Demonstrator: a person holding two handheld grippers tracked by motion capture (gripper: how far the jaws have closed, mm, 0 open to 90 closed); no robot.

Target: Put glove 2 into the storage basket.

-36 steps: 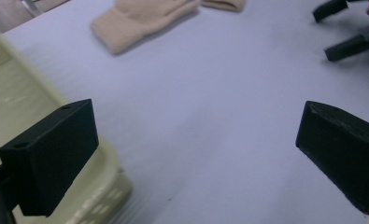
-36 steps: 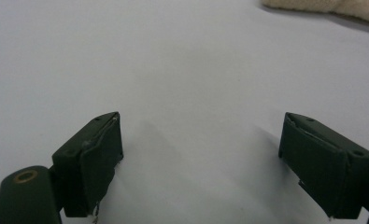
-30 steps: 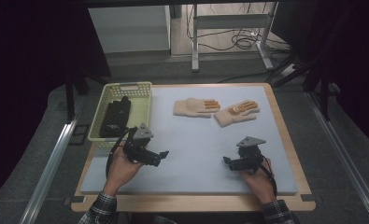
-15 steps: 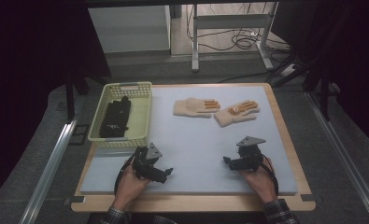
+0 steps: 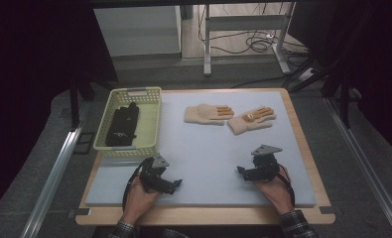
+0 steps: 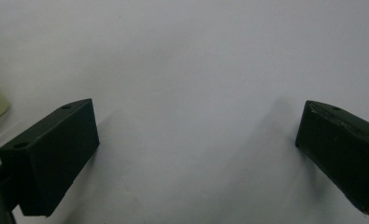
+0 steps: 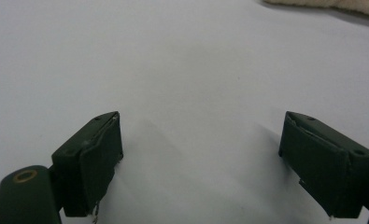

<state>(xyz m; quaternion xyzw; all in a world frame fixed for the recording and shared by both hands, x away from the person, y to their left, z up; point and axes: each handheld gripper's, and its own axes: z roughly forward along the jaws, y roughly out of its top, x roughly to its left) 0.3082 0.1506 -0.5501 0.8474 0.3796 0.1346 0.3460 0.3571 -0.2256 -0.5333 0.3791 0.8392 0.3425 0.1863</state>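
Fingers, both grippers: spread apart, holding nothing.
From my right gripper (image 5: 241,171), the nearer cream glove (image 5: 251,120) lies at twelve o'clock, well apart; left gripper (image 5: 176,184) low on the mat (image 5: 203,153).

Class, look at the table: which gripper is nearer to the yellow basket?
Left. The left gripper sits just in front of the yellow basket, near its front right corner; the right gripper rests across the mat, far to the basket's right.

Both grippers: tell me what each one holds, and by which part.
Nothing is held. The left gripper and right gripper are both open over the bare mat, empty between their fingers.
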